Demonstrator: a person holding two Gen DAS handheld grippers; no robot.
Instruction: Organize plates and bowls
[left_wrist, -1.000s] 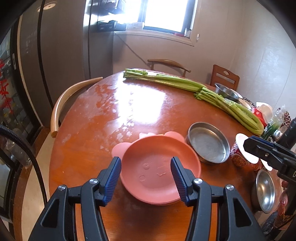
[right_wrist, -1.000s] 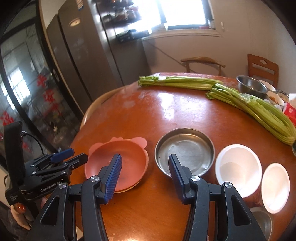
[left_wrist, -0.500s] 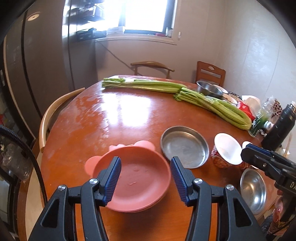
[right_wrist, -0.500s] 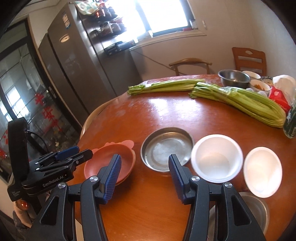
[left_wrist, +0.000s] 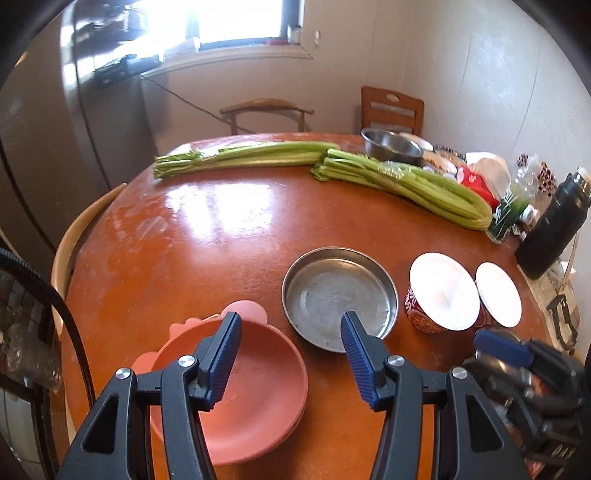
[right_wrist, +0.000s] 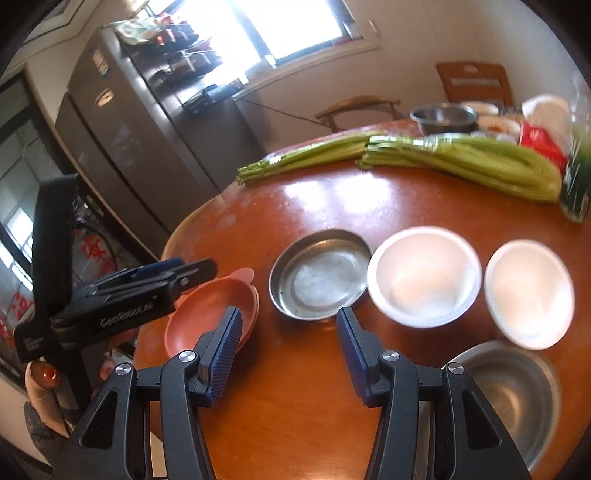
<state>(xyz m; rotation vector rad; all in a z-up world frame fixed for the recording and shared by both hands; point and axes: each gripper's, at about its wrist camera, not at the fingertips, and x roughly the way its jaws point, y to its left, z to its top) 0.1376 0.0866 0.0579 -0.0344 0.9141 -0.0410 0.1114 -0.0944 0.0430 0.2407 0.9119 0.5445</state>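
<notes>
Left gripper (left_wrist: 291, 354): jaws stand wide apart with nothing between them; it hovers above the near edge of the table, its left finger over the pink plates and its right finger over the near rim of the steel pan. From the right wrist view it shows side-on at the left edge, so the gap is hard to read there.
Right gripper (right_wrist: 289, 350): jaws spread wide and holding nothing, above bare tabletop just short of the steel pan. In the left wrist view only its blue tip shows, blurred, at the lower right.
Pink plates (left_wrist: 255, 398): a stack with ear-shaped tabs at the near left of the table; the number of plates cannot be counted, and the fingers cover part of the rim.
Steel pan (left_wrist: 340, 295): shallow and round, just right of the pink plates, not touching them.
White bowls (right_wrist: 424, 275): two sit in a row to the right of the pan; the larger is just beside it, and glare washes out both interiors.
Steel bowl (right_wrist: 513, 398): nearest the viewer at lower right, partly hidden behind the right gripper's frame.
Table (left_wrist: 221, 236): round, reddish wood, strong window glare.
Celery (left_wrist: 406, 184): two long bunches across the far side.
Far right clutter: a dark flask (left_wrist: 554, 229), a green bottle and packets, blurred and cut off at the edge.
</notes>
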